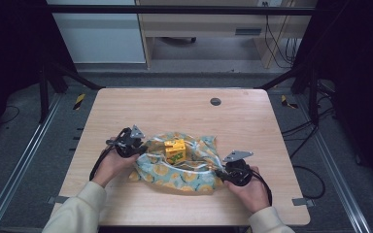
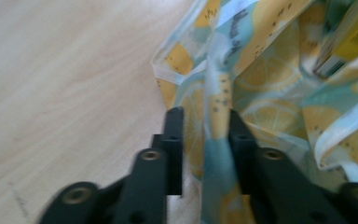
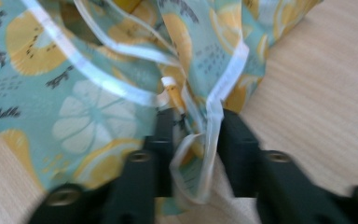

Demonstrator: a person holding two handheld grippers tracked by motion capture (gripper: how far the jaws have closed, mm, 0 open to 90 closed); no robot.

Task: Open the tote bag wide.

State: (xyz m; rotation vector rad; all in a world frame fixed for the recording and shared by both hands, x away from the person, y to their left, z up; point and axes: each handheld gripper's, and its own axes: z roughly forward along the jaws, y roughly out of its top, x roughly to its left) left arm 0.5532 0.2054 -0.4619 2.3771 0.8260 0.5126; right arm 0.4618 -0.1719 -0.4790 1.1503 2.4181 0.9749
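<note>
A teal cloth bag printed with yellow lemon slices lies crumpled on the wooden table. A yellow box stands in its open mouth. My left gripper is at the bag's left edge. In the left gripper view its jaws stand apart, with a fold of the bag hanging loose between them and the box's corner at the top right. My right gripper is at the bag's right edge. Its jaws are also apart, around the white-hemmed edge of the bag.
A round dark grommet sits near the table's far edge. Bare wood surrounds the bag on all sides. Black frame posts flank the table, and cables lie on the floor at the right.
</note>
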